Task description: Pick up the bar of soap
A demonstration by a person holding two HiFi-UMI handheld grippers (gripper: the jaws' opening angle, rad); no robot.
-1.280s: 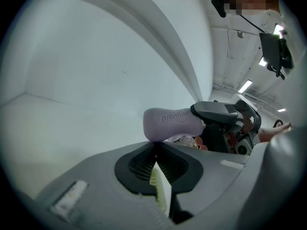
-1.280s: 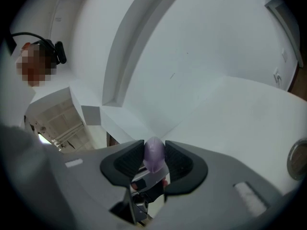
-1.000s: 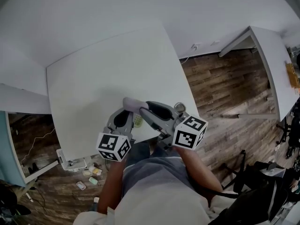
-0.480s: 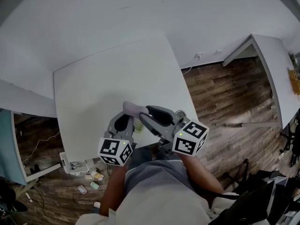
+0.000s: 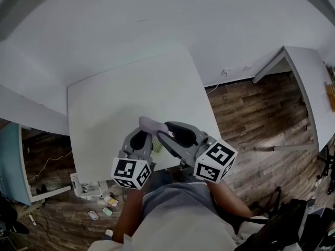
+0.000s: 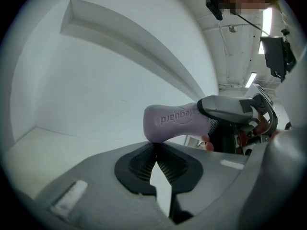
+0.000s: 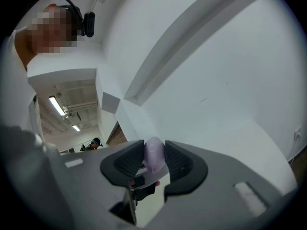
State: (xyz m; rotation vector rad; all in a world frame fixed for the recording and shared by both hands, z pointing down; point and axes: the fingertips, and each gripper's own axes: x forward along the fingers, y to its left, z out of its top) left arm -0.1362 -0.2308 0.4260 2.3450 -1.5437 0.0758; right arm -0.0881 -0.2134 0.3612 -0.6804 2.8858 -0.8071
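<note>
The right gripper [image 7: 154,159] pinches one end of the lavender bar of soap [image 7: 154,156] between its pads. In the head view the soap's long axis continues the jaws' line, free end toward 10 o'clock, in the air above the 6 o'clock edge of the white table [image 5: 131,82]. The left gripper [image 6: 157,153], pressed together on nothing, sits close by the free end. Upside-down embossed lettering ends in "eguard"; its start meets the pad. A pale green patch [image 5: 155,138] beneath, possibly a dish, is mostly hidden.
</note>
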